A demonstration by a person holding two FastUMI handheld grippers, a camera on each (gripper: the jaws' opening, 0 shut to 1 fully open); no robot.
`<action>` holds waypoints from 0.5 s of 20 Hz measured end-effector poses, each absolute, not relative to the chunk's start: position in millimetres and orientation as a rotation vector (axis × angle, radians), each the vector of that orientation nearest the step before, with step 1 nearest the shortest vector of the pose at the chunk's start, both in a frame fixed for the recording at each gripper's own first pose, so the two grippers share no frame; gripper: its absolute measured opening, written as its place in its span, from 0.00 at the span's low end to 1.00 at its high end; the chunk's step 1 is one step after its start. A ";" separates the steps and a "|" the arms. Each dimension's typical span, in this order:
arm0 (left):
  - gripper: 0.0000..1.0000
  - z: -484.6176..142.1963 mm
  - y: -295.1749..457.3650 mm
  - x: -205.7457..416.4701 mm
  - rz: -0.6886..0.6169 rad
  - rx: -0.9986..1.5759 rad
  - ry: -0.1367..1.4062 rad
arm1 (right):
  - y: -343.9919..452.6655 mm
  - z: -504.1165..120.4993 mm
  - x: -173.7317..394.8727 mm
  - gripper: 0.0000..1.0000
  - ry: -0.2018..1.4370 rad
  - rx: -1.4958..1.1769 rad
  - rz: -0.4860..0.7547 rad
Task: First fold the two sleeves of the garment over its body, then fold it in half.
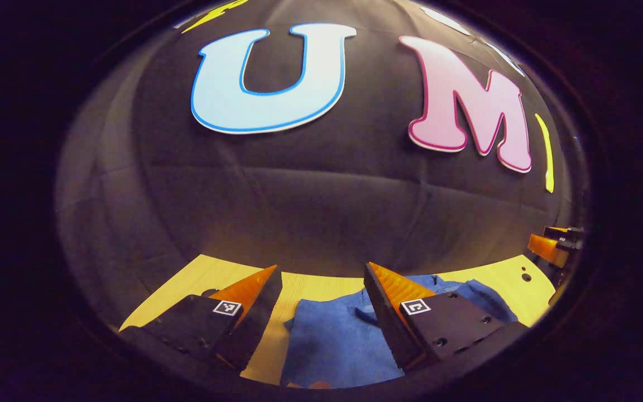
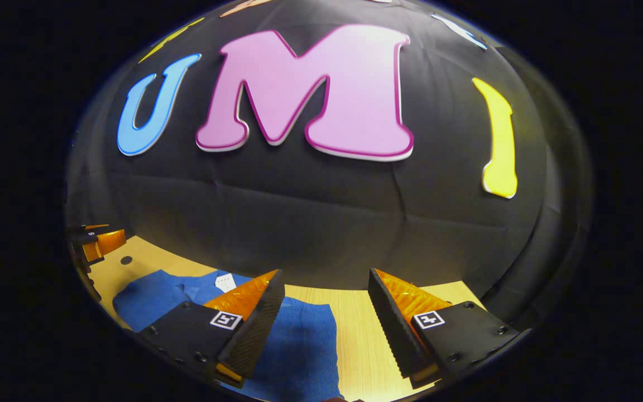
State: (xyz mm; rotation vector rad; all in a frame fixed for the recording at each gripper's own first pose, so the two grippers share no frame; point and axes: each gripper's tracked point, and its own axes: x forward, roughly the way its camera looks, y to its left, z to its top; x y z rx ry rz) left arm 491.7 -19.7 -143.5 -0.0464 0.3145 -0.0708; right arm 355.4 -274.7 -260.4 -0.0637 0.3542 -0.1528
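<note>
Both tongs, left [image 1: 321,290] and right [image 2: 327,293], gape above blue garment [image 1: 332,340].

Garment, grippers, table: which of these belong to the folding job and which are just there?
For the job:
garment, blue, lying on the table
left gripper, open above it
right gripper, open above it

Just there:
table, wooden, bearing the garment
white tag on the garment

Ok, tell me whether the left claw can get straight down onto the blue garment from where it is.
Probably yes. The left claw hangs open above the blue garment on the wooden table, with nothing between its fingers and the cloth. The right claw sits off to the side.
</note>
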 end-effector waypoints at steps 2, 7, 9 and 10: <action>0.86 -116.3 -19.6 456.8 -0.065 -0.056 0.266 | -260.7 -225.6 329.3 0.95 0.304 -0.055 -0.149; 0.86 -36.8 -15.0 335.6 -0.043 -0.041 0.077 | -222.9 -115.9 238.7 0.95 0.154 -0.068 -0.151; 0.84 -16.7 -11.5 282.2 -0.041 -0.028 0.023 | -202.2 -67.7 194.2 0.95 0.058 -0.065 -0.142; 0.83 -14.2 -11.3 250.3 -0.043 -0.022 0.032 | -190.1 -45.7 172.6 0.95 0.012 -0.058 -0.127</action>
